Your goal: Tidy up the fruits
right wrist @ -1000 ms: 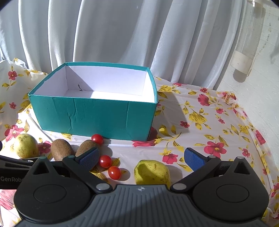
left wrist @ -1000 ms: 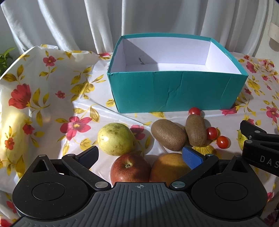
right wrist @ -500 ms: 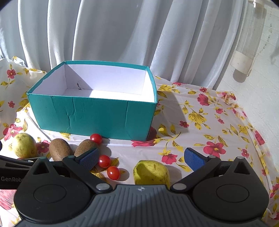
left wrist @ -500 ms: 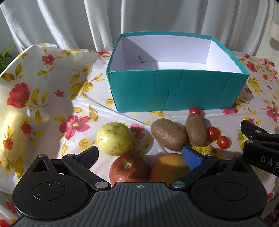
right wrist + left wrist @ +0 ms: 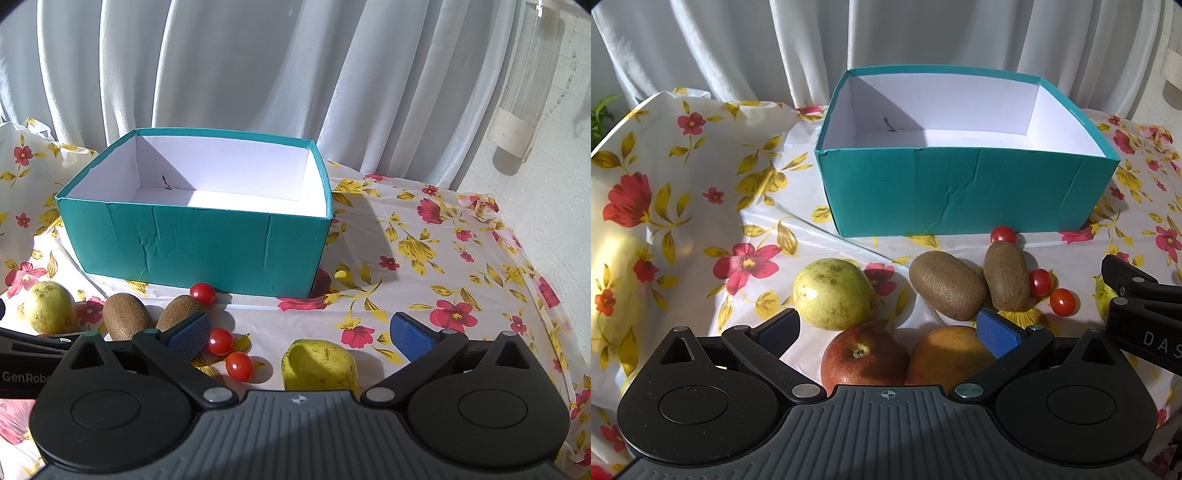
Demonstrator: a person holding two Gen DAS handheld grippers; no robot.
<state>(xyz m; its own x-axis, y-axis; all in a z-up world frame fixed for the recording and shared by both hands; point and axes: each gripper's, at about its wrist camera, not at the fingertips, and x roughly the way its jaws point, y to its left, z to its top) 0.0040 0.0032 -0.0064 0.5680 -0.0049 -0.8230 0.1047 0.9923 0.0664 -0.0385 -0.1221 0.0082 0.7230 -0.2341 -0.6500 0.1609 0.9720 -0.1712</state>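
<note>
An empty teal box with a white inside stands at the back of the floral tablecloth; it also shows in the right wrist view. In front of it lie a green guava, a red apple, an orange, two kiwis and three cherry tomatoes. My left gripper is open, with the apple and orange between its fingers. My right gripper is open above a yellow-green guava.
White curtains hang behind the table. A raised fold of the tablecloth lies to the left. The right gripper's black body juts in at the right of the left wrist view. A white wall stands at the right.
Both grippers have risen and drawn back slightly, so the box and fruit sit a little lower in both views. No fruit has moved. Both grippers stay open.
</note>
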